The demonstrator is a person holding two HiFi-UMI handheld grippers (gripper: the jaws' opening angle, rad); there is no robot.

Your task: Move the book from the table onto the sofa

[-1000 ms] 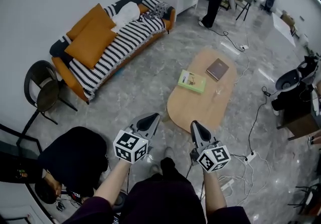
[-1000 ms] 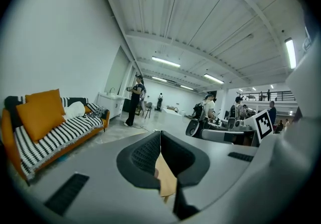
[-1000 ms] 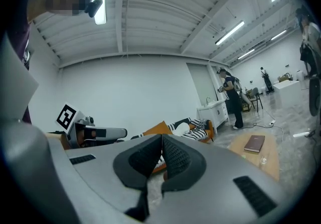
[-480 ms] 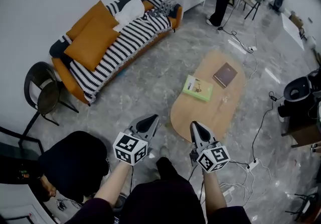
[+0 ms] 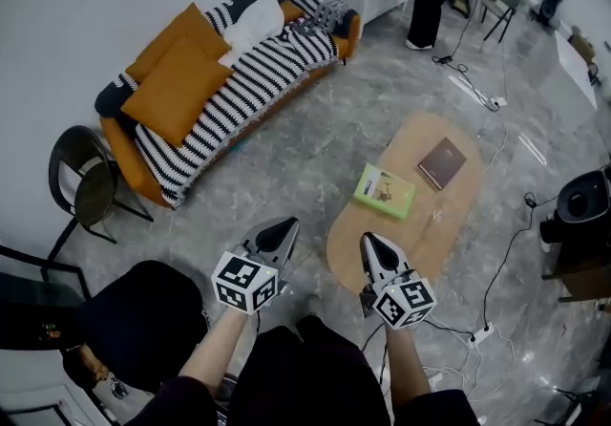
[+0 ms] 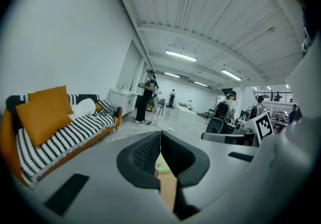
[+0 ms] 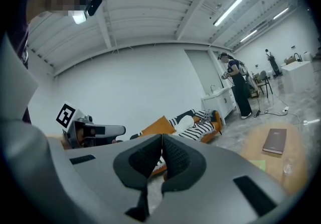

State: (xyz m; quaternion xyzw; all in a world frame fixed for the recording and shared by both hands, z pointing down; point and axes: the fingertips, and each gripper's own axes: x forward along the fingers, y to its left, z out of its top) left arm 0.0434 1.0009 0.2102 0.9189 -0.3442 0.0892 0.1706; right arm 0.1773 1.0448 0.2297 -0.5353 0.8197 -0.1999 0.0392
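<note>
Books lie on the oval wooden counter (image 5: 348,238): a green book (image 5: 385,192) near its middle and a brown book (image 5: 442,163) toward the far edge. The print on the green cover is too small to read. Left claw (image 5: 286,227) and right claw (image 5: 367,242) are pinched together and empty, by the counter's near edge. The striped sofa (image 5: 239,90) stands well apart.

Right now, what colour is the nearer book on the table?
The book is light green; the head view shows it best.
</note>
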